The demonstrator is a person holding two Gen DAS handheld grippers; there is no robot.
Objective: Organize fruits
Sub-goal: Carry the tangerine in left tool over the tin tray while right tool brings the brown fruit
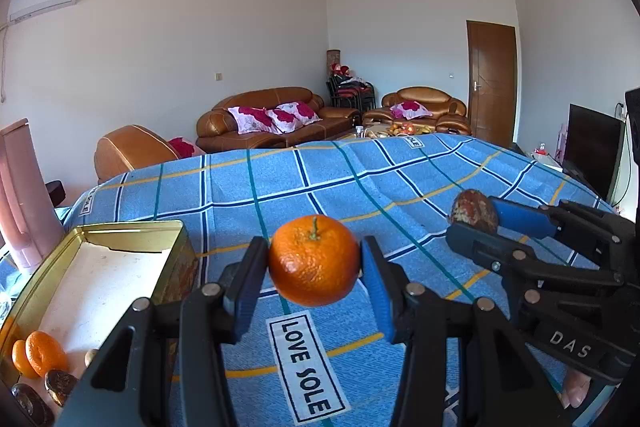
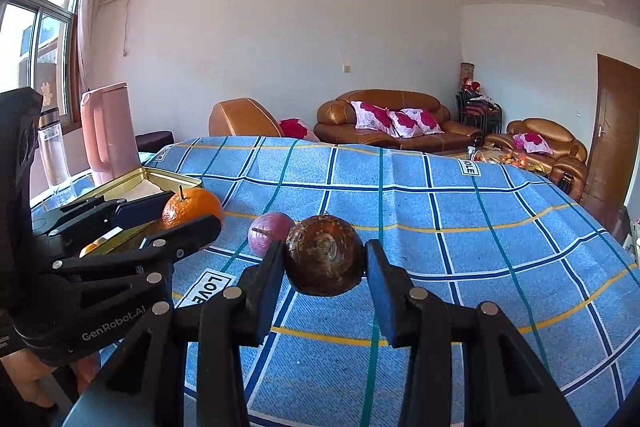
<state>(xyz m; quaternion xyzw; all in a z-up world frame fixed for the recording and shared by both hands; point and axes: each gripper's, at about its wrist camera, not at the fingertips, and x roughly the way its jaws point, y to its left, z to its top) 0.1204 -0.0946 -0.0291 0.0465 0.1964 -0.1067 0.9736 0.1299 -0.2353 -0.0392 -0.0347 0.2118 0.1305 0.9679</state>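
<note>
A person stands at a table spread with a blue checked cloth (image 1: 320,179), holding a gripper in each hand. The left gripper (image 1: 315,267) has its two fingers closed on a tangerine (image 1: 314,261), lifted clear of the cloth – the blue pads press its left and right sides. The right gripper (image 2: 325,267) is clamped the same way on a brown, rough-skinned fruit (image 2: 325,255), also held in the air. A purple fruit (image 2: 269,235) lies loose on the cloth just beyond it.

To the left sits an open gold tin (image 1: 132,227); at its near end are two more tangerines (image 1: 40,353) and a few dark round fruits (image 1: 60,383).

The step in hand looks like carrying each fruit to the tin. Done well, each would be kept level, brought over the rim and lowered beside its own kind before the fingers part. The tangerine is soft, so the squeeze should stay gentle. With both grippers near each other, one should go in at a time.
</note>
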